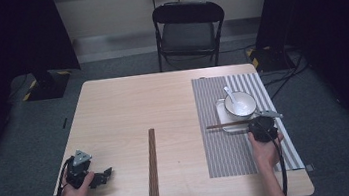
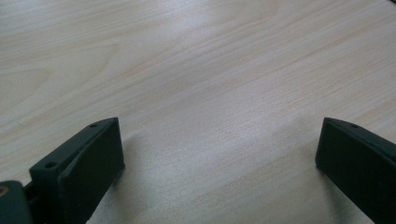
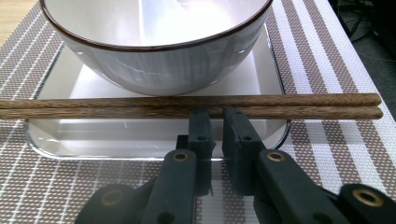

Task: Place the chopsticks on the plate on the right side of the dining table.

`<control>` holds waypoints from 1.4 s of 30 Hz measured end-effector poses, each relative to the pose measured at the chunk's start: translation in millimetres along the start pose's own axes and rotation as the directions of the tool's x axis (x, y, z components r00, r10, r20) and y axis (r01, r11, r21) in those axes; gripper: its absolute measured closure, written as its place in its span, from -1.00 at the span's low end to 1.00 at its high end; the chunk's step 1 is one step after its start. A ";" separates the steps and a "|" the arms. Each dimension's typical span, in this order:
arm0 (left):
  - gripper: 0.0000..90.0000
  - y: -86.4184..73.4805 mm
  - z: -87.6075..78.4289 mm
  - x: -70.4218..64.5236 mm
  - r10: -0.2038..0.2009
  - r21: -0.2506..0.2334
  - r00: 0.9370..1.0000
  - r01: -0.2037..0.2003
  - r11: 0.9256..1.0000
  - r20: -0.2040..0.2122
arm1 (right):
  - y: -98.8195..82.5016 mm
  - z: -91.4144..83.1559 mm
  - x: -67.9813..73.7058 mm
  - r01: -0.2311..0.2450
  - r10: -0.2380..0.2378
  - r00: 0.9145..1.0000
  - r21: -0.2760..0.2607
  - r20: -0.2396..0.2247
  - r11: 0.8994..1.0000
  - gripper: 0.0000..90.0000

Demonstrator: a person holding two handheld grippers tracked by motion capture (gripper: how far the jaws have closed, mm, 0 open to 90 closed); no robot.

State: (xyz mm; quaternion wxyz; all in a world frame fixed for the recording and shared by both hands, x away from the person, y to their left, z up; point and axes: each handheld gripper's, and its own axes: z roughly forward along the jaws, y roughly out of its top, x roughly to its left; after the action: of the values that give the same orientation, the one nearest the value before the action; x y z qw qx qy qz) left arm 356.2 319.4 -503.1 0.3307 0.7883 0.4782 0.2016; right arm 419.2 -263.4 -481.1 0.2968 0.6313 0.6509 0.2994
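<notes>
A pair of dark wooden chopsticks (image 3: 140, 106) lies side by side across the near rim of a clear square plate (image 3: 70, 140). A white bowl (image 3: 159, 51) with a dark rim stands on that plate. My right gripper (image 3: 217, 116) points at the chopsticks from the near side, its tips right at them. Its jaws are only a narrow gap apart, with nothing between them. From the high view, the chopsticks (image 1: 228, 124) jut left off the plate (image 1: 221, 107), just beyond the right gripper (image 1: 260, 120). A white spoon (image 1: 230, 93) rests in the bowl (image 1: 241, 104). My left gripper (image 1: 105, 176) lies on the table at the near left, its jaws wide apart over bare wood (image 2: 219, 154).
A striped grey placemat (image 1: 230, 156) covers the right part of the wooden table (image 1: 113, 110). A long dark wooden strip (image 1: 152, 163) lies lengthwise near the middle. A black chair (image 1: 189, 25) stands beyond the far edge.
</notes>
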 end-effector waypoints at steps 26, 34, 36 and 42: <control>-0.99 0.0 0.0 0.0 -0.001 0.000 1.000 0.001 1.000 0.000 | 5.5 4.8 150.4 0.198 -0.203 0.937 -0.046 -0.285 0.979 0.87; -0.99 0.0 0.0 -0.1 -0.001 0.000 1.000 0.001 1.000 -0.001 | 3.6 16.5 151.4 0.187 -0.185 0.943 -0.018 -0.278 0.982 0.87; -0.99 -0.1 0.1 -0.2 -0.003 -0.001 1.000 0.003 1.000 0.001 | 3.8 17.3 151.1 0.186 -0.183 0.944 -0.017 -0.274 0.982 0.87; -0.99 0.0 0.0 -0.1 -0.001 -0.001 1.000 0.001 1.000 0.000 | 4.4 19.6 147.9 0.173 -0.169 0.949 -0.008 -0.265 0.985 0.87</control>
State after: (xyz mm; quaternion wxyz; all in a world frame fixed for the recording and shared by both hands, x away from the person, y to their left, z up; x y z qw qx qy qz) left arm 356.2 319.3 -503.2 0.3311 0.7879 0.4785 0.2016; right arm 433.1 -115.2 -491.5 0.2272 0.5290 0.7392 0.3494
